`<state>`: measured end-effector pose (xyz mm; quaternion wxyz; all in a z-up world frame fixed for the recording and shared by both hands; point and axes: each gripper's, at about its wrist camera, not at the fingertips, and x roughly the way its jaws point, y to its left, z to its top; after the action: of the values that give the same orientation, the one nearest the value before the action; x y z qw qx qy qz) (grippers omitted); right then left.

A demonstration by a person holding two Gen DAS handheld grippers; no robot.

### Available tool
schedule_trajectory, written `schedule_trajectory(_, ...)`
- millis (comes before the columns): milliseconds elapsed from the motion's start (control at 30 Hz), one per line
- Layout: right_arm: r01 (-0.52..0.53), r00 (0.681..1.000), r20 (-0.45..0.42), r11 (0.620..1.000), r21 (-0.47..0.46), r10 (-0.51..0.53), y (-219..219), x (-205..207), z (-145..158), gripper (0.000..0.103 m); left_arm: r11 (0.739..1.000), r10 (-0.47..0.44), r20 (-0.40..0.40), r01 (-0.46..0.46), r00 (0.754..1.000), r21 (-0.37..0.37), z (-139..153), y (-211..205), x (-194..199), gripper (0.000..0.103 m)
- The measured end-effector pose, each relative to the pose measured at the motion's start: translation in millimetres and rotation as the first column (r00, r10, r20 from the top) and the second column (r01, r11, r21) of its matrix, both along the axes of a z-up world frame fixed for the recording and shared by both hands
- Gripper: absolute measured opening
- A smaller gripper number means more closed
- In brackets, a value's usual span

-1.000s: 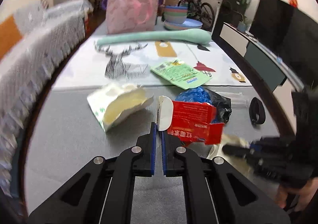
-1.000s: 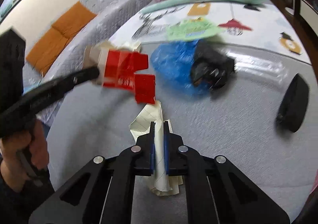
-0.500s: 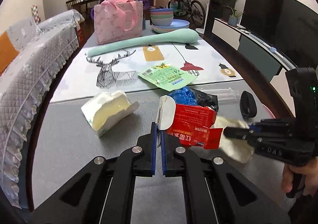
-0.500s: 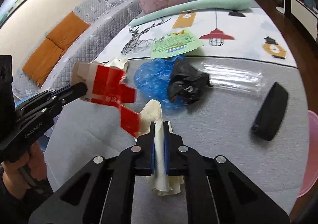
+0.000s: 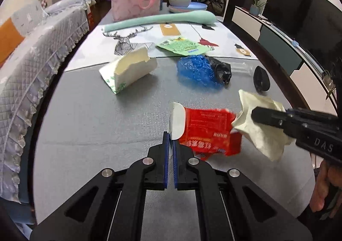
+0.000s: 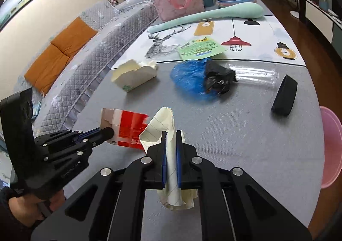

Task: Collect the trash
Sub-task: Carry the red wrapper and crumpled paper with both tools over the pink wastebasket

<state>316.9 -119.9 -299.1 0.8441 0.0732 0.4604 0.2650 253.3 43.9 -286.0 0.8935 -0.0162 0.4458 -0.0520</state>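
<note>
My left gripper (image 5: 170, 136) is shut on the white flap of a flattened red carton (image 5: 208, 132), which it holds above the grey tabletop. The same red carton (image 6: 126, 130) shows at lower left in the right wrist view, with the left gripper (image 6: 106, 133) clamped on it. A crumpled sheet of lined paper (image 6: 168, 155) is pinched in my right gripper (image 6: 171, 134), which is shut on it. That paper (image 5: 260, 130) hangs just right of the carton in the left wrist view.
On the grey mat lie a torn white carton (image 5: 130, 70), a blue plastic bag (image 5: 196, 70) with a black bag (image 5: 222, 70), a green wrapper (image 5: 181, 46) and a black case (image 5: 261, 78). A pink bin rim (image 6: 331, 151) shows at the right; a quilted sofa (image 6: 85, 65) runs along the left.
Both grippers have drawn back from the pile toward the near side with their loads. The carton and the crumpled paper now hang close beside each other, and the trash on the mat looks farther away.
</note>
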Motion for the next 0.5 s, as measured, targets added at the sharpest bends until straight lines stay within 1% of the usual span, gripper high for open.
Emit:
schedule_trajectory(133,0.026,1.000,0.015,0.999,0.039,-0.026,-0.4,-20.7,12.1,0.007,0.999,0.032,0.012,-0.031,0.999,-0.022,12.8,5.6,-17.0,0.003)
schedule_trajectory(300,0.006,0.998,0.065,0.999,0.046,-0.009,-10.8,-38.4,28.7,0.007,0.997,0.069,0.048,-0.067,0.996,-0.038,34.7,11.4,-30.0,0.003)
schedule_trajectory(400,0.014,0.996,0.087,0.999,0.047,-0.018,-24.4,-48.1,32.1,0.007,0.997,0.074,0.063,-0.072,0.995,-0.033,44.3,5.1,-35.9,0.003)
schedule_trajectory(500,0.022,0.997,0.078,0.996,0.091,-0.029,-39.8,-50.4,32.4,0.007,0.998,0.070,0.077,-0.069,0.995,-0.015,52.3,-10.0,-40.6,0.003)
